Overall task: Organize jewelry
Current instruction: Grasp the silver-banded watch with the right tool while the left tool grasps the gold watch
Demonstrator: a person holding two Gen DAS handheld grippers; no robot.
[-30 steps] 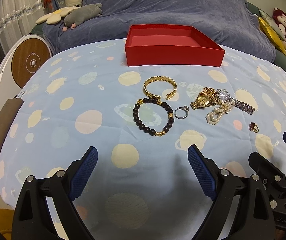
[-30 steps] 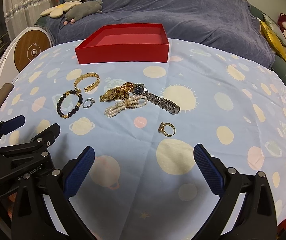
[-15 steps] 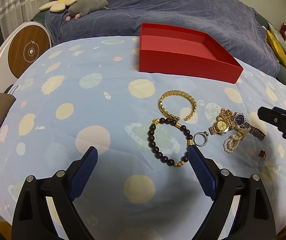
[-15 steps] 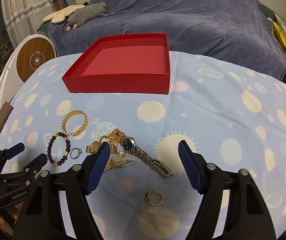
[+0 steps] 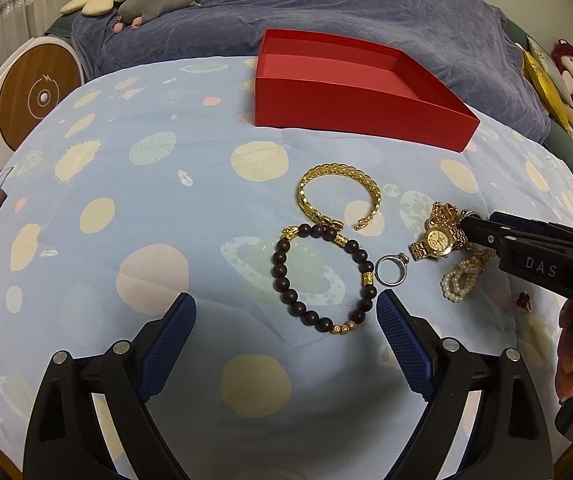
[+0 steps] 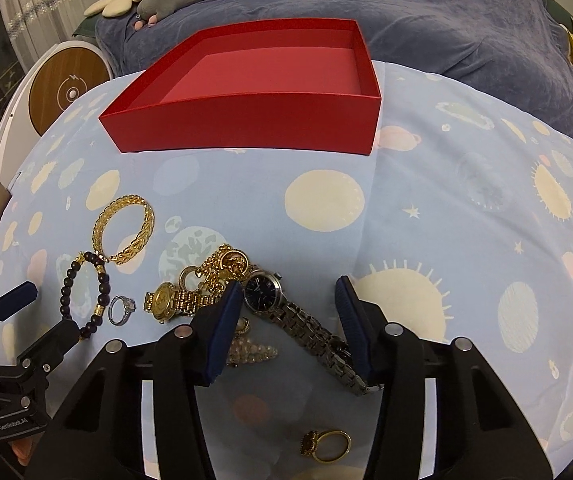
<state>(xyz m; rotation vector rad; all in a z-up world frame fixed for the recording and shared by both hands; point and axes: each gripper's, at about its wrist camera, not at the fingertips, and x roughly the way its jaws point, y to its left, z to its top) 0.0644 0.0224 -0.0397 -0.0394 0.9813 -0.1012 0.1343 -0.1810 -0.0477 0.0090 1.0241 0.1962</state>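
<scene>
1. Both tools have come in low over the jewelry: the right tool, blue pads spread, now straddles the silver watch; the left tool, also spread, hovers by the bead bracelet.
2. Behind lies a bed under a grey-blue blanket.
3. Planet-print cloth covers the bench.
4. Beyond the pile sits the red box, holding nothing.
5. Pearl strand is partly hidden by the right tool.
6. Gold bangle, gold watch, silver ring and gold ring lie loose.
</scene>
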